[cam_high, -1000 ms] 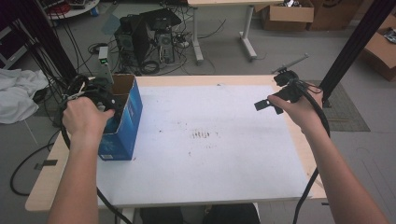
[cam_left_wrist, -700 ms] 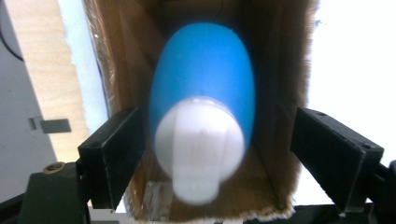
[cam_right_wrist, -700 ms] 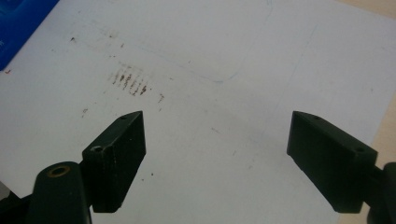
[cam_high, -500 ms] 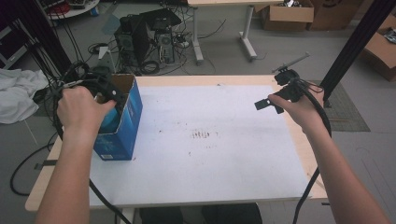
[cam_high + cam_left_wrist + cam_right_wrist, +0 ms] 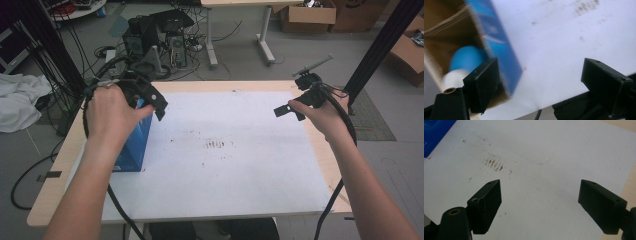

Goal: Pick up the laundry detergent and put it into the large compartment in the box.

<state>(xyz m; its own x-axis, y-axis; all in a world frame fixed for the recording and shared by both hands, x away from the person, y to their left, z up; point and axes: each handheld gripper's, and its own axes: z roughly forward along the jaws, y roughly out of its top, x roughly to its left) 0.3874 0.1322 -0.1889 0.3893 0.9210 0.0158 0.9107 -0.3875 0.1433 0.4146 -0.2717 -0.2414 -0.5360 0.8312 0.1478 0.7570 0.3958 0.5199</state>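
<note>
A blue cardboard box (image 5: 131,146) stands open-topped at the table's left side. Inside it, the left gripper view shows a blue and white object (image 5: 465,63), blurred. My left gripper (image 5: 156,104) hovers above the box's right edge, open and empty; its jaws (image 5: 537,82) stand wide apart. My right gripper (image 5: 289,111) is held over the table's right part, also open with nothing between its fingers (image 5: 486,205). It (image 5: 539,206) looks down on the white sheet (image 5: 544,165).
The white sheet (image 5: 235,150) carries a patch of brown marks (image 5: 216,145) in the middle. Computer gear and cables (image 5: 155,37) crowd the floor beyond the far edge. A black post (image 5: 380,45) rises at the right, with cardboard boxes (image 5: 310,12) behind it.
My left gripper has lifted out of the box and swung right, over its right edge. The right gripper has stayed where it was.
</note>
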